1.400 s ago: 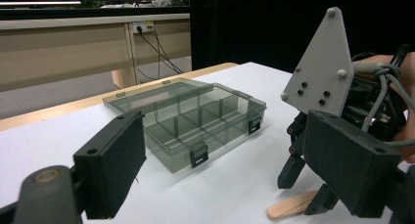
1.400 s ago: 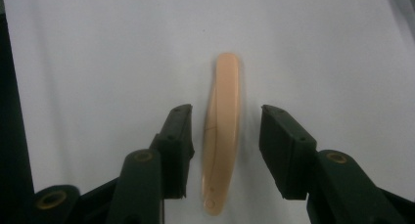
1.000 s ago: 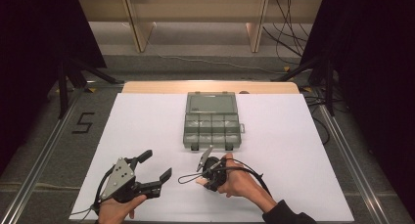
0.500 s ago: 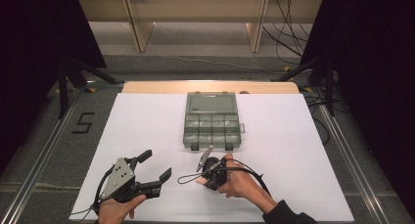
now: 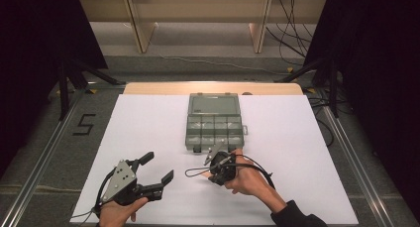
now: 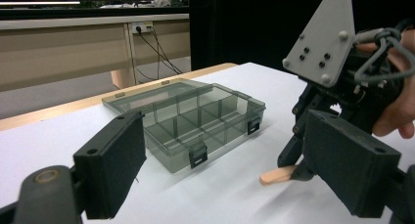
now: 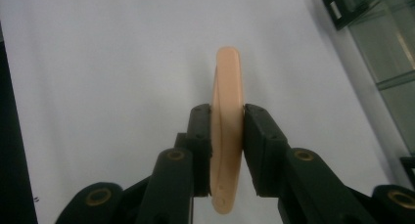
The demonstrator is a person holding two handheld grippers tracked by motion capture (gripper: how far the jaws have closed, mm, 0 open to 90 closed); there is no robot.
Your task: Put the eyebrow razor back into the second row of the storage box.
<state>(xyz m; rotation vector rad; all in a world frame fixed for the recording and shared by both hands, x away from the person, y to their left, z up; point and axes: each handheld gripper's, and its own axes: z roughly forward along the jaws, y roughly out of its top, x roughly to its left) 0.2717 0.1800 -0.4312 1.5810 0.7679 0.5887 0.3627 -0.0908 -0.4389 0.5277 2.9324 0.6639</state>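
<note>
The smoky clear plastic compartment box [image 5: 214,122] lies open near the desk's [image 5: 148,118] far edge, its compartments empty. Near the front edge, the right claw [image 7: 227,123] clenches a flat tan wooden stick [image 7: 226,131] edgewise between its pads; the left claw [image 5: 157,168] stands released, holding nothing.

A white table [image 5: 148,128] stood on a grey floor [image 5: 44,138] marked with a black "5" [image 5: 83,124]. Beyond it were pale wooden shelves [image 5: 198,19], flanked by black curtains [image 5: 39,33]. Cables [image 5: 292,24] trailed at the far right, and tripod legs [image 5: 64,81] stood to the left.
</note>
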